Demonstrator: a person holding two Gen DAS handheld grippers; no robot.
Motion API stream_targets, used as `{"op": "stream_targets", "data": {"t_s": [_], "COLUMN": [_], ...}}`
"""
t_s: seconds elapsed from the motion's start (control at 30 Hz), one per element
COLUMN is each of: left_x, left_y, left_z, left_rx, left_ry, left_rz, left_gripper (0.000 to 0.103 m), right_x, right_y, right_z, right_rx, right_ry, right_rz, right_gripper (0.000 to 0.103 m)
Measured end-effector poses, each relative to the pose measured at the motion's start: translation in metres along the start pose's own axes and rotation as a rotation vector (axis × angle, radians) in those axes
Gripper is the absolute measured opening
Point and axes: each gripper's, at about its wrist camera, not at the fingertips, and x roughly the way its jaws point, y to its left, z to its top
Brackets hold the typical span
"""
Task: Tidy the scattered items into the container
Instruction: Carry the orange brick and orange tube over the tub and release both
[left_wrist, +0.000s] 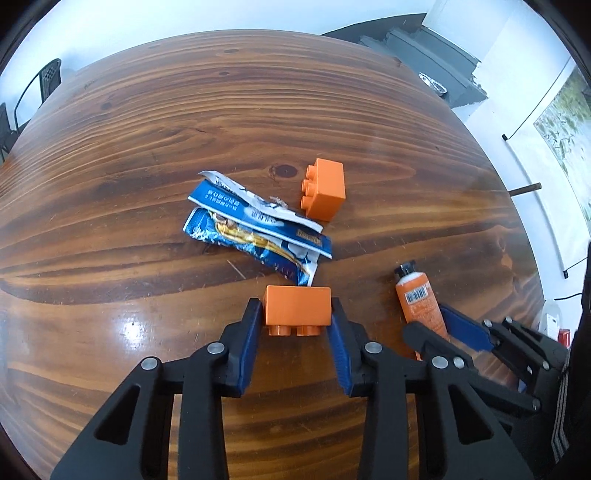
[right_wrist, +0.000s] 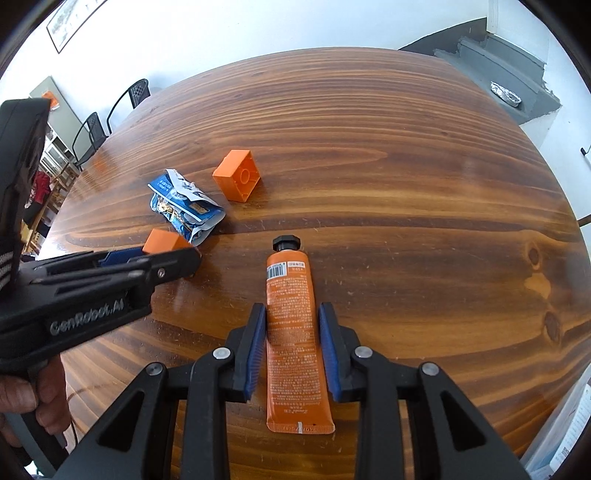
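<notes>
My left gripper (left_wrist: 297, 314) has its jaws on both sides of an orange brick (left_wrist: 297, 309) on the wooden table (left_wrist: 184, 122), touching or nearly touching it. My right gripper (right_wrist: 292, 317) straddles an orange tube (right_wrist: 291, 325) with a black cap that lies flat on the table; small gaps show at both pads. A second orange brick (left_wrist: 325, 189) lies on its side further out, next to a crumpled blue snack wrapper (left_wrist: 258, 229). The right wrist view also shows the second brick (right_wrist: 237, 180), the wrapper (right_wrist: 184, 205) and the left gripper (right_wrist: 184, 258). No container is in view.
Black chairs (right_wrist: 110, 110) stand at the table's far left edge. Grey steps (right_wrist: 517, 74) with a foil dish (right_wrist: 505, 94) are beyond the far right. A clear plastic bin edge (right_wrist: 565, 435) shows at the right wrist view's lower right.
</notes>
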Motion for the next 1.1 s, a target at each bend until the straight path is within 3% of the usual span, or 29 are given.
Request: {"op": "stream_targets", "data": {"t_s": [0.17, 0.4, 0.67, 1.1], "left_x": [-0.017, -0.034, -0.054, -0.074], "left_y": [-0.003, -0.008, -0.023, -0.067], "left_z": [-0.019, -0.049, -0.072, -0.092], "left_rx": [0.008, -0.011, -0.027, -0.019], "left_ry": [-0.009, -0.004, -0.024, -0.075], "left_rz": [0.011, 0.035, 0.066, 0.071], "left_gripper": [0.038, 0.038, 0.038, 0.038], "right_x": [0.002, -0.008, -0.038, -0.098], "right_y": [0.005, 0.000, -0.011, -0.037], "right_z": [0.002, -0.011, -0.029, -0.053], "right_rx": [-0.036, 0.024, 0.068, 0.065], "right_ry": [-0.001, 0.053, 0.047, -0.036], "right_rz": [-0.007, 0.129, 0.225, 0.288], "right_gripper": [0.029, 0.029, 0.025, 0.025]}}
